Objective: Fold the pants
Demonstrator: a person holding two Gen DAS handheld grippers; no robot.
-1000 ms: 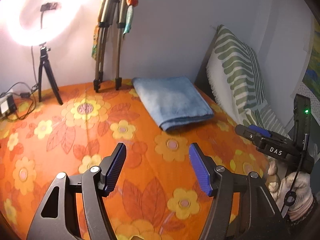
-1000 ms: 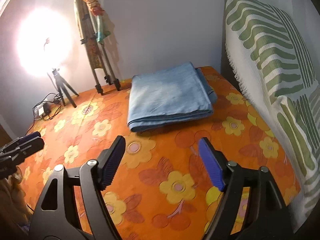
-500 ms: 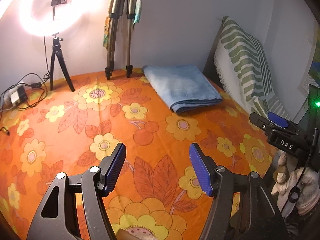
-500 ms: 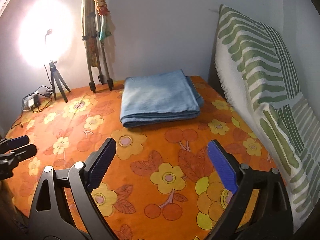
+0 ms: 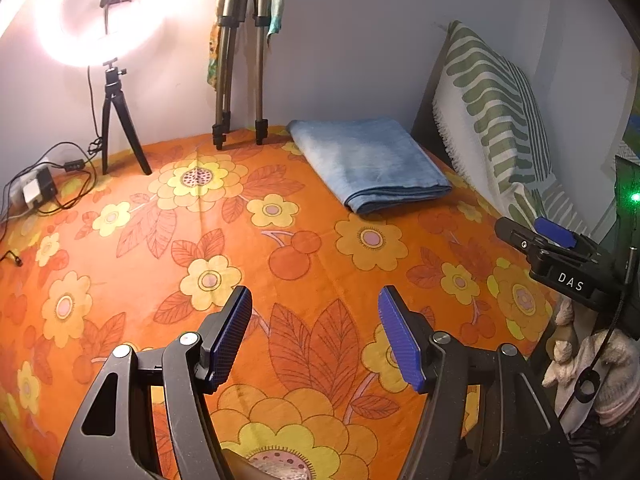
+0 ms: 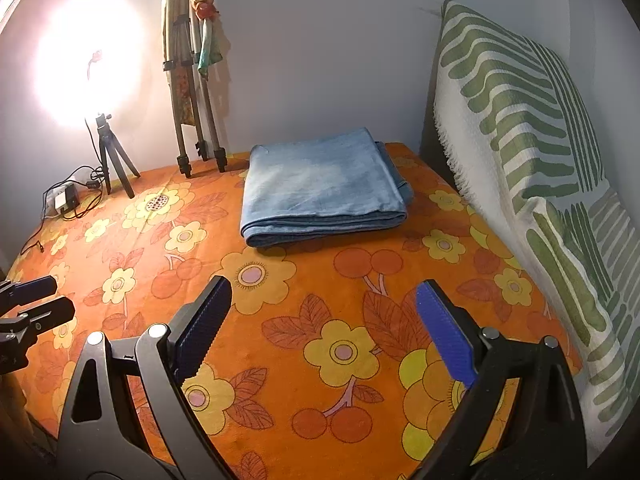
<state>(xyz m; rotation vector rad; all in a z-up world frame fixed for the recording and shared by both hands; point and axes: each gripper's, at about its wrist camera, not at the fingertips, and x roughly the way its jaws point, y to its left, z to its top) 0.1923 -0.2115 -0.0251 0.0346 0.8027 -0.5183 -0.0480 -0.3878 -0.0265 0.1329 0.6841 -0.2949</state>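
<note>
Moved since a second ago: both views have tipped further down, so more of the near orange cover shows under each claw and the folded pants sit higher and farther back in frame; the pants themselves have not shifted on the cover.
Bed cover (image 5: 304,264): orange cloth printed with yellow flowers and red leaves, lying flat, with nothing between it and either claw.
Cushion (image 6: 520,128): white with green stripes, leaning against the dark headboard along the right edge, just beside the pants.
Pants (image 6: 320,188): light blue denim, already folded into a flat rectangular stack, resting on the far right part of the cover near the wall, with the rounded fold facing the cameras.
Ring light (image 5: 108,12): lit and glaring, on a small black tripod at the far left, with cables and an adapter on the cover beside it.
Folded tripod (image 5: 240,80): legs together, propped against the wall just left of the pants.
Right claw (image 6: 324,332): jaws have just been opening and now stand wide apart, wider than a second ago, empty, well short of the pants.
Left claw (image 5: 316,336): jaws apart at the same spread as before, empty, hanging over the near cover, well apart from the pants.
</note>
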